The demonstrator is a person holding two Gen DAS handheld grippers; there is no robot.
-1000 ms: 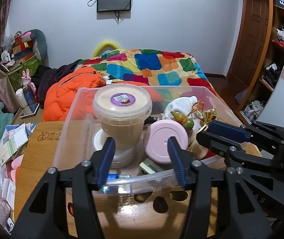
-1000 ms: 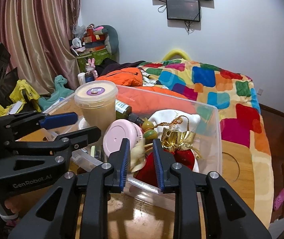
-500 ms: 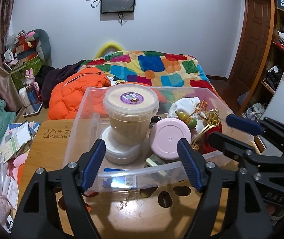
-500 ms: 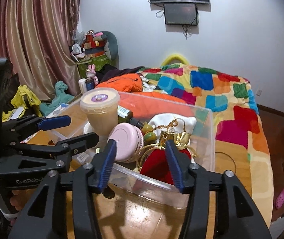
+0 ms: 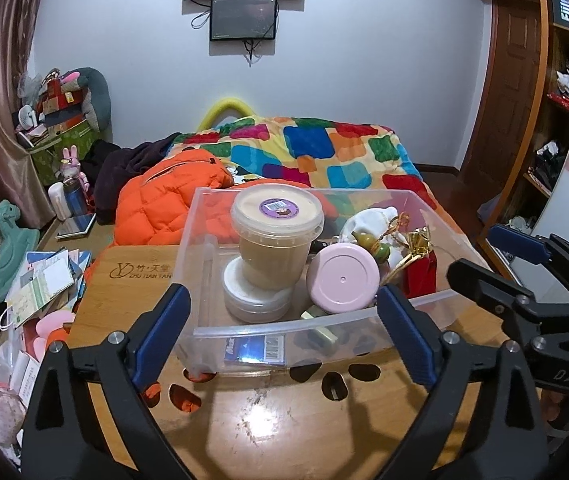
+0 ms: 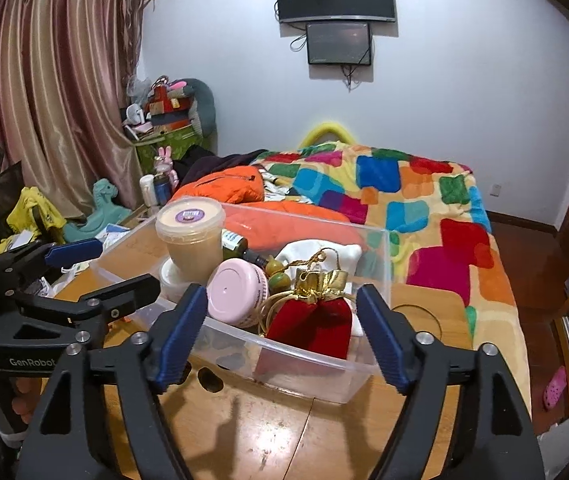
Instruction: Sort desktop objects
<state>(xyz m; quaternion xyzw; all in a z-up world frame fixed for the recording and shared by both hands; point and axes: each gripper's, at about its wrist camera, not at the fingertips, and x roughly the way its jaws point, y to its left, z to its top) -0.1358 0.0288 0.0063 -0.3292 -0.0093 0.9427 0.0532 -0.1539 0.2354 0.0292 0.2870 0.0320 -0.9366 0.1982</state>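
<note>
A clear plastic bin [image 5: 284, 326] [image 6: 316, 354] stands on the wooden table [image 5: 284, 420]. It holds a beige tub with a purple label [image 5: 276, 236] [image 6: 192, 236], a flat white jar [image 5: 252, 296], a pink-lidded jar [image 5: 342, 276] [image 6: 238, 296], a red velvet pouch with gold trim [image 6: 316, 324] [image 5: 418, 276], a dark bottle [image 6: 240, 246] and a white cloth [image 6: 320, 254]. My left gripper [image 5: 284, 332] is open and empty in front of the bin. My right gripper [image 6: 280, 332] is open and empty at the bin's near right side.
A bed with a patchwork quilt [image 5: 324, 156] and an orange jacket [image 5: 164, 204] lies behind the table. Papers and small items [image 5: 40, 284] clutter the floor at the left. A wooden door and shelves [image 5: 524, 100] stand at the right.
Both grippers have opened wide and drawn back from the bin. The right gripper was nearly shut at the red pouch a second ago; the pouch now rests in the bin.
</note>
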